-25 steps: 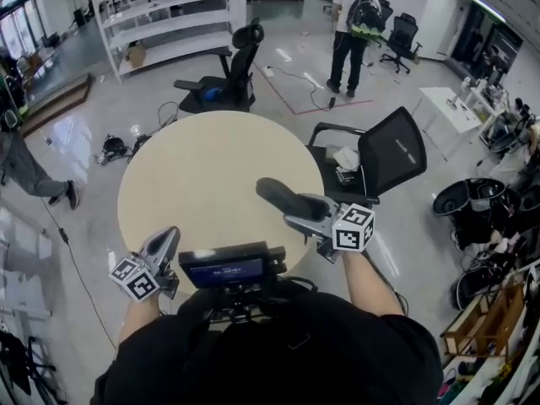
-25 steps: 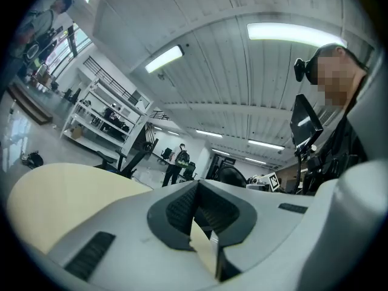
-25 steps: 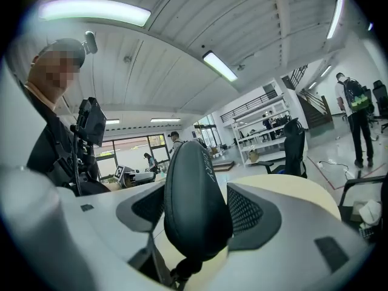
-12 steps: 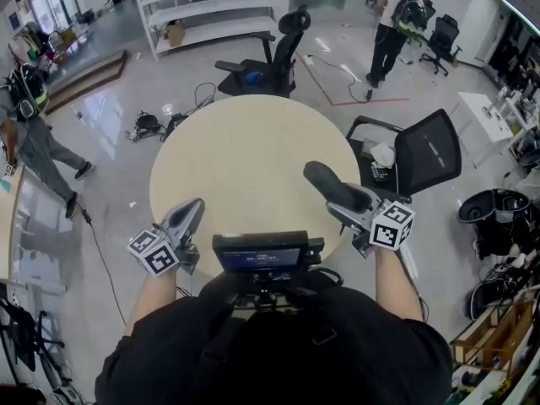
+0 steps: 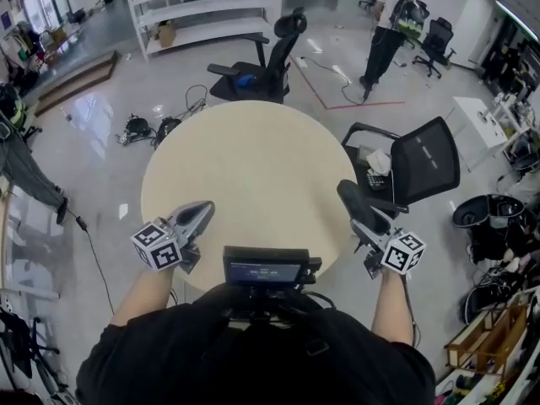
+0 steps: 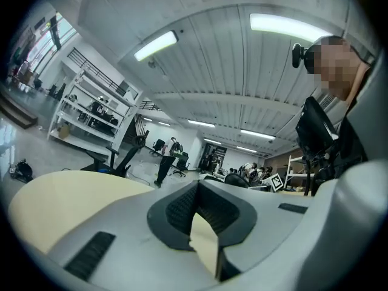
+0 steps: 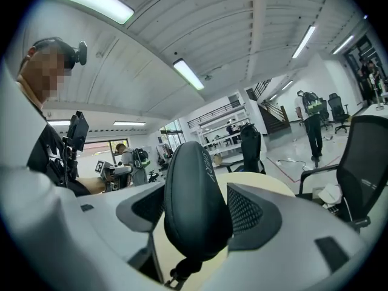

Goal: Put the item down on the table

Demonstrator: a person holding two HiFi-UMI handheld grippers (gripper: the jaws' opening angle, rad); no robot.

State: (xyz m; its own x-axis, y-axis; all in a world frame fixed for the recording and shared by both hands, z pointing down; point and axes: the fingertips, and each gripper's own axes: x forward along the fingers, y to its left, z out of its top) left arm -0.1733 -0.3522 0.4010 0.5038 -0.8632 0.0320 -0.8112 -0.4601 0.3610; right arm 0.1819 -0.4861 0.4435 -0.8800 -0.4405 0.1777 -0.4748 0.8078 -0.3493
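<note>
A black oblong zippered case (image 7: 195,202) sits between the pads of my right gripper (image 7: 195,220), which is shut on it. In the head view the case (image 5: 353,201) hangs in the air at the right rim of the round beige table (image 5: 245,163), with my right gripper (image 5: 364,219) behind it. My left gripper (image 5: 205,209) hovers over the table's front left edge, shut. In the left gripper view its fingertips (image 6: 197,185) meet and nothing is between them, with the beige tabletop (image 6: 66,196) below.
A black mesh office chair (image 5: 413,163) stands close to the table's right side, another chair (image 5: 268,62) at its far side. White shelving (image 5: 202,2) and a standing person (image 5: 386,24) are further back. Cables (image 5: 143,129) lie on the floor at left, bins (image 5: 483,218) at right.
My right gripper has carried the case rightward, from above the table's front right part to its right rim. The left gripper stays by the front left edge.
</note>
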